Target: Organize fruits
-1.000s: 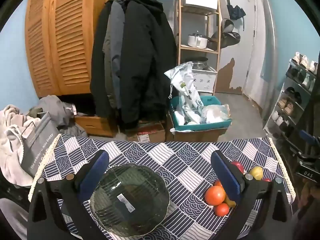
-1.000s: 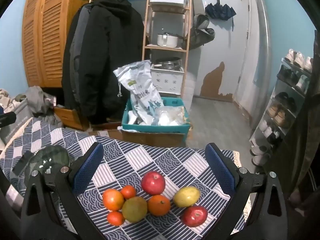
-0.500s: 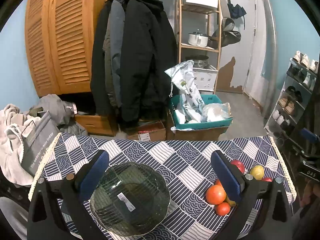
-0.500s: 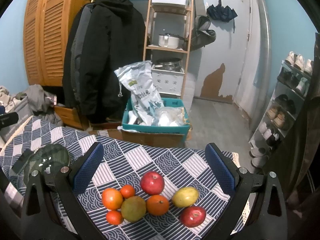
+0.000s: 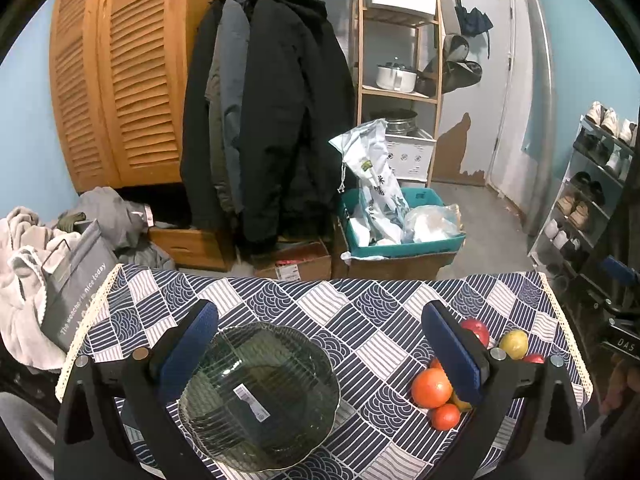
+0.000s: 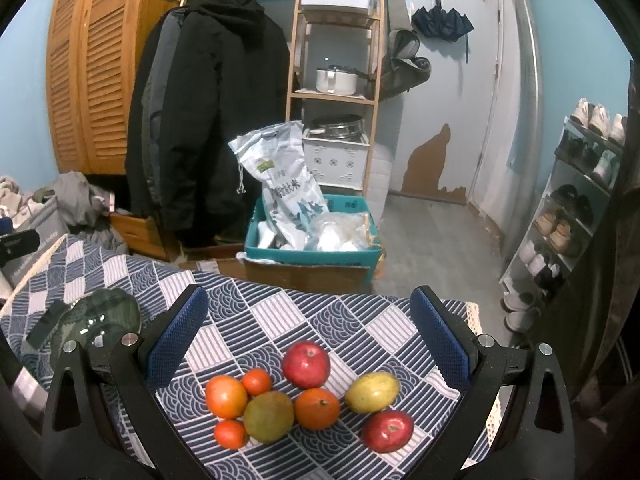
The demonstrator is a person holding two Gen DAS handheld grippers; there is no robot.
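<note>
Nearest, my left gripper (image 5: 320,344), spread wide, empty, over the green glass plate (image 5: 260,396). My right gripper (image 6: 308,332), equally wide, above the fruits (image 6: 304,396) clustered on the patterned tablecloth (image 6: 280,312). Beyond: teal crate (image 6: 312,254), hanging coats (image 6: 208,120).

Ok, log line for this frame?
left tongs: open over glass plate | right tongs: open over fruit pile | plate empty | nothing gripped

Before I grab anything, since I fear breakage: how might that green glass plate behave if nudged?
The glass plate looks rigid and probably fragile. Its ribbed, glossy surface may be slippery between the left gripper pads. Lying flat on the tablecloth, it should slide rather than roll.
</note>
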